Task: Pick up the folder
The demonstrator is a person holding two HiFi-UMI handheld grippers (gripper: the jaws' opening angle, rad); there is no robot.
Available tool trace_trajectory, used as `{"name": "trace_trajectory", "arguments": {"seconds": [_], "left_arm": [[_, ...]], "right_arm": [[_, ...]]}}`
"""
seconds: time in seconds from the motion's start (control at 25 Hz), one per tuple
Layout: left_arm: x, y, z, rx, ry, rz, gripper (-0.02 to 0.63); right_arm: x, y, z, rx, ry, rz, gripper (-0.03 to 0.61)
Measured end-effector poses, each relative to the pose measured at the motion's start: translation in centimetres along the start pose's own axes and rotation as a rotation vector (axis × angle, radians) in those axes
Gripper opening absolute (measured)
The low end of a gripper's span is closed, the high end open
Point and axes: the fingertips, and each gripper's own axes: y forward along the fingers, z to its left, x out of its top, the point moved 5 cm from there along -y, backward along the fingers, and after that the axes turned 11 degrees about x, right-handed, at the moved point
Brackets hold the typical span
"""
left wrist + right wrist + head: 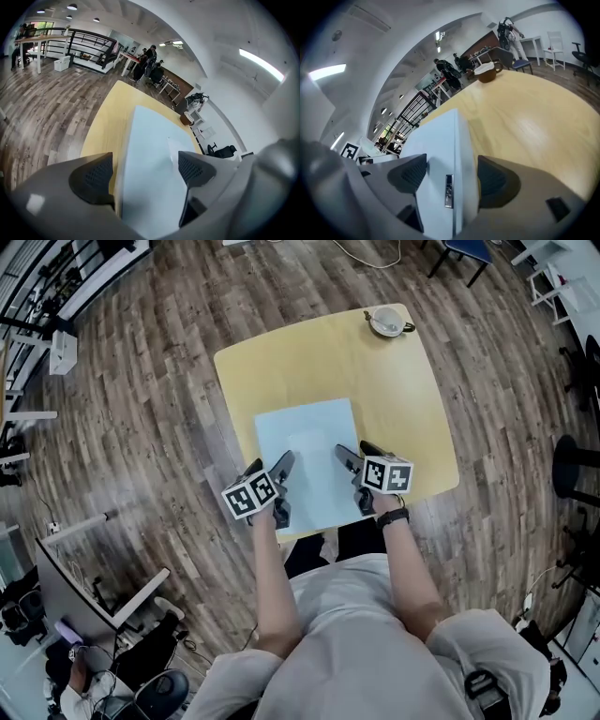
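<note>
My left gripper (pixel 145 174) and right gripper (pixel 451 177): jaws apart, untouching, a side edge of the folder (pixel 305 442) between each pair, flat on the table (pixel 394 381). I judge it light, stiff and slick; clamp both edges squarely.

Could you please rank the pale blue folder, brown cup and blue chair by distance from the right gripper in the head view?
1. Pale blue folder, its edge inside the open right gripper.
2. Brown cup, at the yellow table's far corner.
3. Blue chair, on the floor beyond.
</note>
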Motion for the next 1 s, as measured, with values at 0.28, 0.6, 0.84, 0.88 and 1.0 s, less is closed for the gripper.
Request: {"name": "trace_trajectory", "arguments": {"seconds": [0.28, 0.6, 0.84, 0.88, 1.0], "left_arm": [[-1.2, 1.3, 0.1, -0.001, -0.017, 0.055, 0.420], [-1.0, 1.2, 0.3, -0.023, -0.040, 0.068, 0.420], [-1.0, 0.0, 0.1, -0.034, -0.044, 0.040, 0.420], [-0.8, -0.3, 0.1, -0.040, -0.041, 0.030, 0.420], [0.0, -1.1, -0.1, -0.051, -0.029, -0.002, 0.420]], "right_arm": [[-1.1, 0.6, -1.1, 0.072, 0.167, -0.001, 0.304], [-0.8, 0.7, -0.8, 0.054, 0.147, -0.014, 0.304], [-0.4, 0.0, 0.3, 0.053, 0.105, -0.026, 0.304], [-0.3, -0.1, 0.7, 0.054, 0.096, -0.034, 0.304], [0.4, -0.5, 1.8, 0.061, 0.066, -0.056, 0.304]]}}
